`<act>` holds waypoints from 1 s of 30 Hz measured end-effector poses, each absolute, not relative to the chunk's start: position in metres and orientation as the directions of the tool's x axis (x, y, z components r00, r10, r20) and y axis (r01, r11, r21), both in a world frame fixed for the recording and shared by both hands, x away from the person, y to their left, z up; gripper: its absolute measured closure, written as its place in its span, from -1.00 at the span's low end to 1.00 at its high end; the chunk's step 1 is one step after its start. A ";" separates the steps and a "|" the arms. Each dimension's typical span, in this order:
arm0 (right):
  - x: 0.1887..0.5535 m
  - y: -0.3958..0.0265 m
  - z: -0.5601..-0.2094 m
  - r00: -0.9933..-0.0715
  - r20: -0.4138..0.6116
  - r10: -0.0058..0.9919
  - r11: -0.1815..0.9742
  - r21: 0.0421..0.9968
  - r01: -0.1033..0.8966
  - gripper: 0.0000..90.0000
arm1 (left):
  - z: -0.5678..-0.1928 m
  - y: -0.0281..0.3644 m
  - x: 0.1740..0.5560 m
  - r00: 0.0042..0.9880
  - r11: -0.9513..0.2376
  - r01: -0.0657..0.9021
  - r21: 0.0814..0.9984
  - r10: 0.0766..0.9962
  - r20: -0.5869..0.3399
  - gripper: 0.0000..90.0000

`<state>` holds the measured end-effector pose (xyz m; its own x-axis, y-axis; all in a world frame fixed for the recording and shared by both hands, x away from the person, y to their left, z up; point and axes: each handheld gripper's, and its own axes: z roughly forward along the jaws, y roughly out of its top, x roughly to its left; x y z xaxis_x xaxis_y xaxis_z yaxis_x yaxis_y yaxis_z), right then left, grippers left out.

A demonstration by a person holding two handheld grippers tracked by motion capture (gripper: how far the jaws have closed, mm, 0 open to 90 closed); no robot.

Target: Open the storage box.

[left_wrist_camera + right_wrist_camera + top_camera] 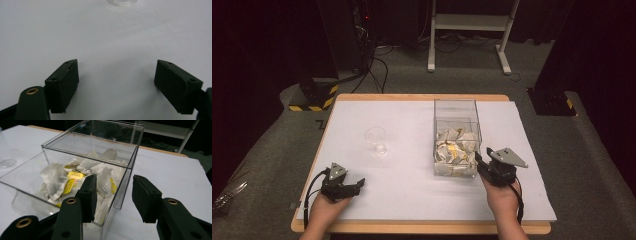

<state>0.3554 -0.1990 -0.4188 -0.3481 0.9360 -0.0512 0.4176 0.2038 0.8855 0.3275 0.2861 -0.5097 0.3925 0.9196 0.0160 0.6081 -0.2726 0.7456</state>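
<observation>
A clear plastic box (455,135) stands on the white table top (412,195), right of centre, and holds several crumpled white tea bags with yellow tags (455,151). My right gripper (482,161) hovers at the box's near right corner (120,205), open, its jaws on either side of that corner edge and pressing on nothing. In the right gripper view (115,181) the tea bags (72,180) lie behind the clear wall. My left gripper (357,186) rests open at the near left, jaws wide (116,63) over bare table. A small clear cup (376,140) stands ahead of it (122,2).
The table has a wooden rim (422,228) along its near edge. Beyond it are grey carpet, a white metal stand (469,30), cables (377,65) and a black base with yellow stripes (314,97) at the far left.
</observation>
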 end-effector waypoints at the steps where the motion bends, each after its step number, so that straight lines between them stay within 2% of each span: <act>1: 0.359 -0.198 -0.419 -0.342 -0.054 0.938 0.205 0.883 0.423 0.23 | -0.510 0.286 0.328 0.393 -0.273 0.607 0.746 0.919 0.017 -0.55; 6: 0.369 -0.195 -0.424 -0.334 -0.048 0.941 0.204 0.870 0.449 0.35 | -0.510 0.286 0.328 0.393 -0.272 0.608 0.746 0.919 0.015 -0.55; 18: 0.379 -0.195 -0.443 -0.316 -0.041 0.948 0.201 0.845 0.495 0.42 | -0.510 0.286 0.328 0.394 -0.273 0.607 0.746 0.919 0.015 -0.55; 24: 0.381 -0.192 -0.446 -0.323 -0.037 0.946 0.204 0.842 0.500 0.61 | -0.510 0.286 0.328 0.394 -0.272 0.608 0.745 0.919 0.014 -0.55; 30: 0.380 -0.193 -0.446 -0.322 -0.037 0.946 0.204 0.839 0.504 0.69 | -0.510 0.287 0.328 0.395 -0.271 0.609 0.745 0.918 0.010 -0.55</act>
